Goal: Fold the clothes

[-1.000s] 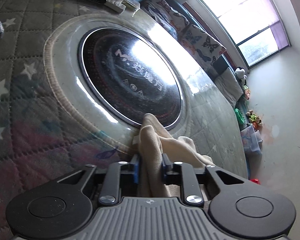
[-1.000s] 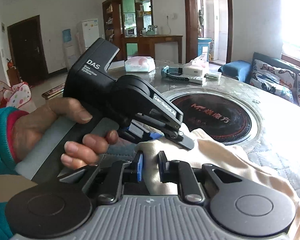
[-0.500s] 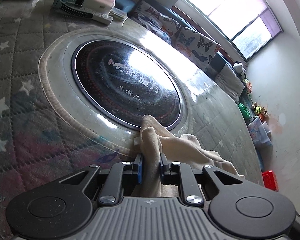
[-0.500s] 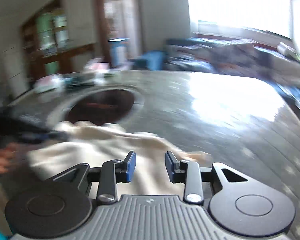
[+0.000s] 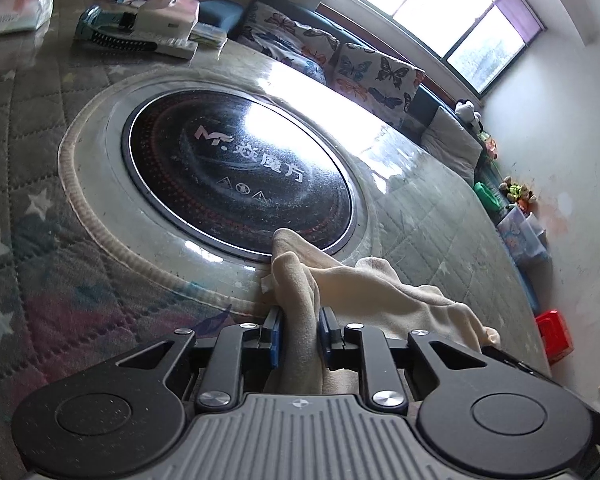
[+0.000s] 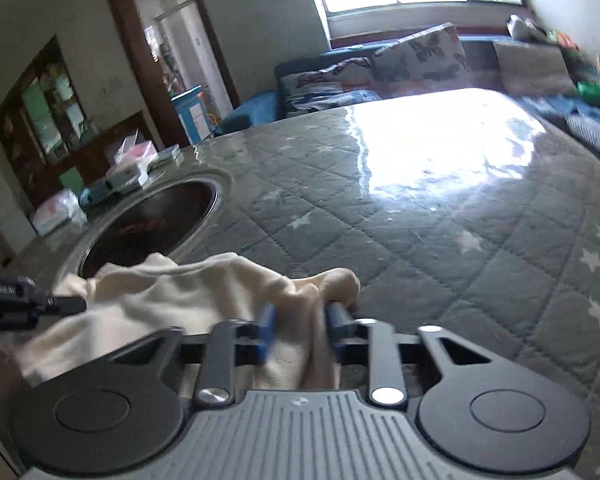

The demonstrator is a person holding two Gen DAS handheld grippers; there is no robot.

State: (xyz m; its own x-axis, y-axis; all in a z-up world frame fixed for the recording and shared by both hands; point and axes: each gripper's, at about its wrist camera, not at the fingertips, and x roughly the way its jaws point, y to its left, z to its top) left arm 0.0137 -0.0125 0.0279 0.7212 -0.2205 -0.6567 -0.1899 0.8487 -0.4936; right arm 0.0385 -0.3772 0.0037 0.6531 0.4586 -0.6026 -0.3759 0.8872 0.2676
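My left claw [image 5: 300, 334] has its two blue-padded fingers closed tight on a bunched fold of the cream garment [image 5: 380, 292], which rises between them and peaks just ahead of the tips. From there the cloth trails off to the right of that claw and sags toward the quilted worktop [image 5: 28, 240] under its clear glossy cover. Directly ahead of the left claw sits the round black cooktop [image 5: 236, 176] set into the worktop, its near rim just beyond the cloth's peak. Far ahead and to the left lie a tissue pack [image 5: 16, 10] and a small pile of boxes [image 5: 156, 20]. My right claw [image 6: 300, 330] has its fingers drawn in on another gathered fold of the same garment [image 6: 188, 296], though motion blur on the pads keeps me from judging how firm the pinch is. The cloth spans from this claw leftward to the left claw's tip [image 6: 60, 304], seen at the left edge, so the garment hangs stretched between the two, just above the worktop [image 6: 440, 240]. Ahead of the right claw and to its left is the cooktop [image 6: 152, 224]. A sofa with butterfly cushions [image 6: 416, 56] stands beyond the worktop's far edge.
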